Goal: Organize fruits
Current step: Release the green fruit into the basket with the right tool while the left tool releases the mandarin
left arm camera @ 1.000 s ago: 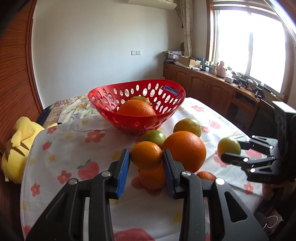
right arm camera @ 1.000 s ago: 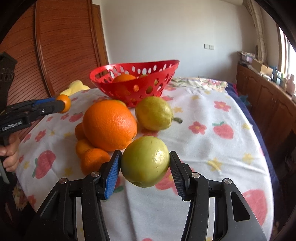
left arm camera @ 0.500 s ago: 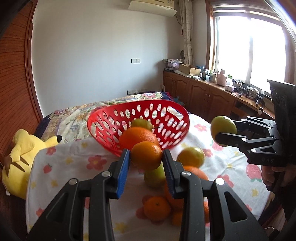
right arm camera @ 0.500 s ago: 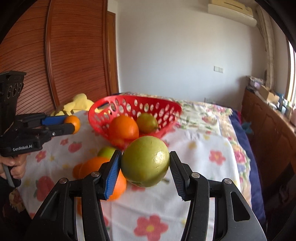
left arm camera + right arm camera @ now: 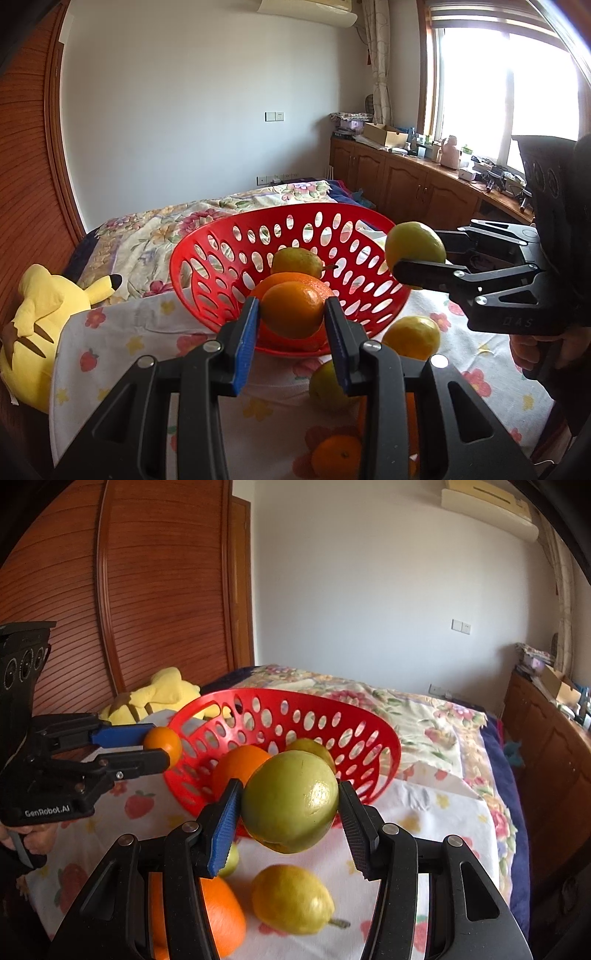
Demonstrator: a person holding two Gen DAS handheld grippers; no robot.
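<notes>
A bedroom with white walls, a wooden wardrobe and a bright window surrounds a table (image 5: 122,343) draped in a strawberry-print cloth. At frame centre sits a red perforated basket (image 5: 207,266) holding a large orange (image 5: 240,764) and a yellow-green pear (image 5: 295,260). The left gripper (image 5: 291,314) clamps a small orange (image 5: 291,308) at the basket's near rim. The right gripper (image 5: 290,808) clamps a green apple (image 5: 290,801) beside the basket's right edge. A loose pear (image 5: 291,899) lies on the cloth below. A yellow plush toy (image 5: 40,306) rests at left.
</notes>
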